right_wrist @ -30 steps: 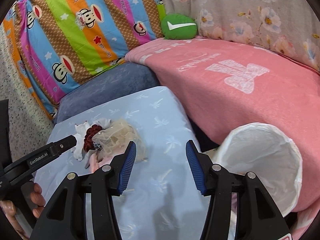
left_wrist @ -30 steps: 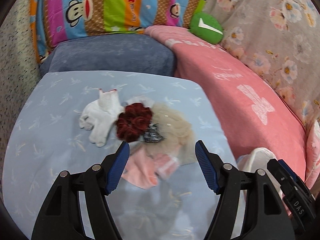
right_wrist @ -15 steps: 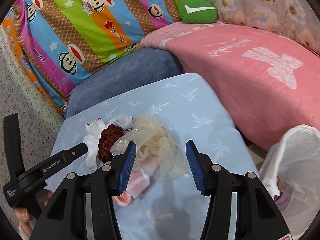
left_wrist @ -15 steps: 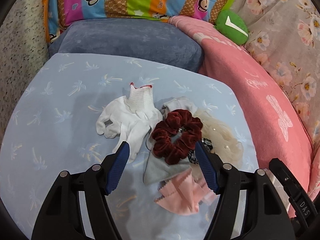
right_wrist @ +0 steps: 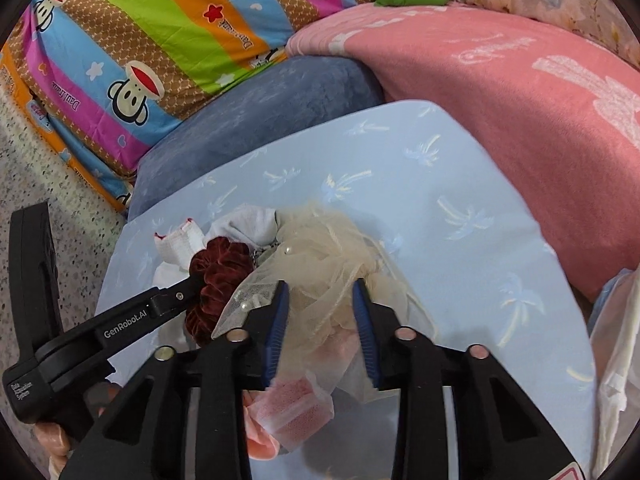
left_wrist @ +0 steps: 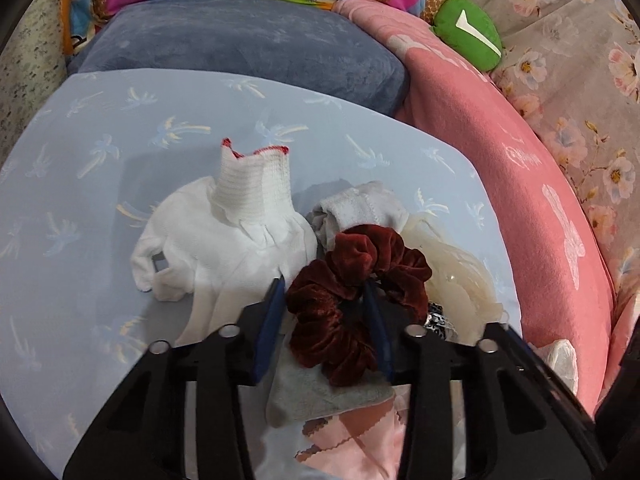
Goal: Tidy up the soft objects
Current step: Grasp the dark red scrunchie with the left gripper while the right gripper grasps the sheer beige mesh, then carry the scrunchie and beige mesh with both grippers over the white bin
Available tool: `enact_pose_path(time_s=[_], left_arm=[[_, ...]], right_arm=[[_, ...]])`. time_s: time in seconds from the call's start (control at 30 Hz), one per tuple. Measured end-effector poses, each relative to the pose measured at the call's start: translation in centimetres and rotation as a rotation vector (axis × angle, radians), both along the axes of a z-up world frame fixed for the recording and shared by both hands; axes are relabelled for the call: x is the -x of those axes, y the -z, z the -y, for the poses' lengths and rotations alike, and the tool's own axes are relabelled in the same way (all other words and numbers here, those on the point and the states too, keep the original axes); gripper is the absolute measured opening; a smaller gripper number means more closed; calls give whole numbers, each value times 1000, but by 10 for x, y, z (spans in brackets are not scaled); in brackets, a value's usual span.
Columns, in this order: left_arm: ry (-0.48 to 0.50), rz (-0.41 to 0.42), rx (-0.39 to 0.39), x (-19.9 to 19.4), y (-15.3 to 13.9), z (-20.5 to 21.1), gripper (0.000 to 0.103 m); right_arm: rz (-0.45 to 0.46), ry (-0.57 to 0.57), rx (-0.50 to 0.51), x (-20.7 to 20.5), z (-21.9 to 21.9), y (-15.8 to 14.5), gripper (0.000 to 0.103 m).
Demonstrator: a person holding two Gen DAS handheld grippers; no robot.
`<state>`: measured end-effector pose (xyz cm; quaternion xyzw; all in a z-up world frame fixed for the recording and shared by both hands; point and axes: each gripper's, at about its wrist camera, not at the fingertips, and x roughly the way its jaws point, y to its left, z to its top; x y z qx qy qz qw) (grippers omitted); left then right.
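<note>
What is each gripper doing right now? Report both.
Left gripper: closing around the dark red scrunchie, grip not confirmed.
Right gripper: closing around the cream mesh fabric, grip not confirmed.

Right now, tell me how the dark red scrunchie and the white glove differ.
The scrunchie is a dark red, velvety, ruffled ring; the glove is white knit with a red-edged ribbed cuff. The scrunchie sits between the left gripper fingers; the glove lies left of it, not gripped. The glove spreads wider. Both rest in one pile on the light blue cloth.
</note>
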<state>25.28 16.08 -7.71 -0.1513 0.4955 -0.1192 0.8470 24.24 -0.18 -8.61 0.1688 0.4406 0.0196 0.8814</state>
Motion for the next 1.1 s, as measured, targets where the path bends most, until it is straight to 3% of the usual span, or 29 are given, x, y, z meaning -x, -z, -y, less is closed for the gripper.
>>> enact_pose_path(time_s=[0.07,0.2,0.8,1.1], left_arm=[[11,-1,0,0,0,1,25],[28,20,-4,6,-8,1,14],[99,246,0,50,-109,38,11],[182,323,9,83,-139,78,11]], right_arm=[[-3,-6,-7,0,-2,3,5],[31,-9,4,5,-3,-5,2],[273,40,5,69,38,-122,2],[382,106,19,118,83,-170,2]])
